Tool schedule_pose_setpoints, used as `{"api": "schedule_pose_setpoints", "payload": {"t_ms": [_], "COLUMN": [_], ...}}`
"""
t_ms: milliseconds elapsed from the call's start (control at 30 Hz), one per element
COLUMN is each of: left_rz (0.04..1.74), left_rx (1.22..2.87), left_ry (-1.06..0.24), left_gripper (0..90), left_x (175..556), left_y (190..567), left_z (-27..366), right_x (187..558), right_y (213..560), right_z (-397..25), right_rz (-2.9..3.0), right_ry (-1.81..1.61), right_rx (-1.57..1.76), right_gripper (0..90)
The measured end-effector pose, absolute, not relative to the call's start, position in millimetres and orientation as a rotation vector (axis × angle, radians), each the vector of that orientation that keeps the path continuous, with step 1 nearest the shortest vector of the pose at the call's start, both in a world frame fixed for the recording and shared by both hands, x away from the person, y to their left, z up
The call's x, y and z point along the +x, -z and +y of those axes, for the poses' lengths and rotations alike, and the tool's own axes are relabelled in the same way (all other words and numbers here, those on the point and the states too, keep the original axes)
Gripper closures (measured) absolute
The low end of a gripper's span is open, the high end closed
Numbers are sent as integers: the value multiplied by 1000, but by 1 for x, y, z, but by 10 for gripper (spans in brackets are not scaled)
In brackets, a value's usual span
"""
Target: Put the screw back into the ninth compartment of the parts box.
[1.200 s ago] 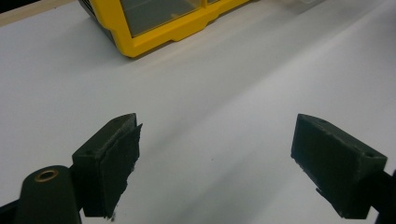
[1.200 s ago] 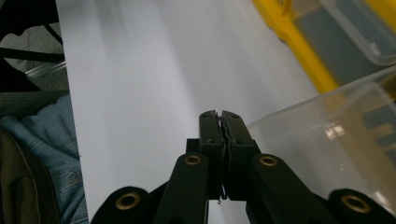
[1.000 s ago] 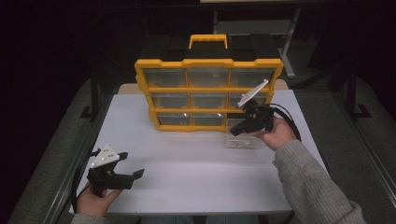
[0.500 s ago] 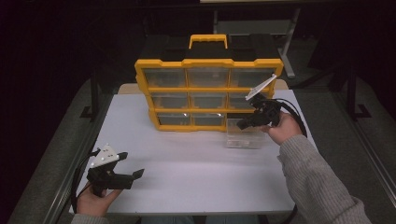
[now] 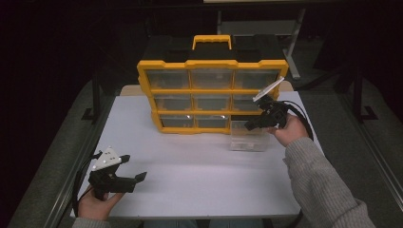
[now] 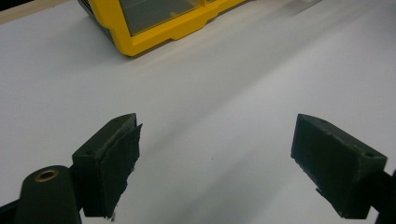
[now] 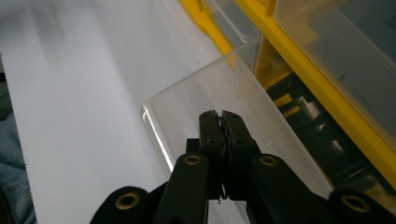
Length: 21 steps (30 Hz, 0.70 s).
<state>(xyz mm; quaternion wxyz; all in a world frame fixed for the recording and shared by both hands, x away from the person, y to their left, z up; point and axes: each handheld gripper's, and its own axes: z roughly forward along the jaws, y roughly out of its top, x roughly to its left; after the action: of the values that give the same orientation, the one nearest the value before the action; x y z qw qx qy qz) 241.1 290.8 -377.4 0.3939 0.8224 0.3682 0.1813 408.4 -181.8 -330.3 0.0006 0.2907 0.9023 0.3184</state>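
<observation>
A yellow organizer (image 5: 211, 90) with clear drawers and a yellow carry handle stands upright at the back of the white table (image 5: 204, 175). One clear drawer (image 5: 247, 140) sits on the table in front of its bottom right slot. My right gripper (image 5: 250, 126) hovers over that drawer's far end. In the right gripper view the right gripper (image 7: 218, 116) is shut with nothing visible between its jaws, just above the drawer (image 7: 196, 84), and the organizer (image 7: 327, 60) lies to its right. My left gripper (image 5: 134, 167) rests open near the front left corner; its view (image 6: 217, 154) has bare table between the jaws.
The organizer's bottom left corner (image 6: 154, 23) appears at the top of the left gripper view. Dark floor and metal frame legs surround the table. White tabletop stretches between the two grippers.
My right gripper has shifted a little to the right and away over the clear drawer. The left gripper has stayed where it was.
</observation>
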Motion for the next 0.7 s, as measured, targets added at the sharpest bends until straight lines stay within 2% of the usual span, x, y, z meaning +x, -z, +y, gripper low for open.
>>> {"api": "schedule_pose_setpoints", "payload": {"t_ms": [700], "left_rz": [925], "left_rx": [2097], "left_ry": [-455], "left_gripper": [149], "left_x": [242], "left_y": [378], "left_z": [289], "right_x": [412], "right_y": [348], "right_z": [-186], "right_rz": [2820], "right_ry": [-991], "right_rx": [967], "right_gripper": [861]}}
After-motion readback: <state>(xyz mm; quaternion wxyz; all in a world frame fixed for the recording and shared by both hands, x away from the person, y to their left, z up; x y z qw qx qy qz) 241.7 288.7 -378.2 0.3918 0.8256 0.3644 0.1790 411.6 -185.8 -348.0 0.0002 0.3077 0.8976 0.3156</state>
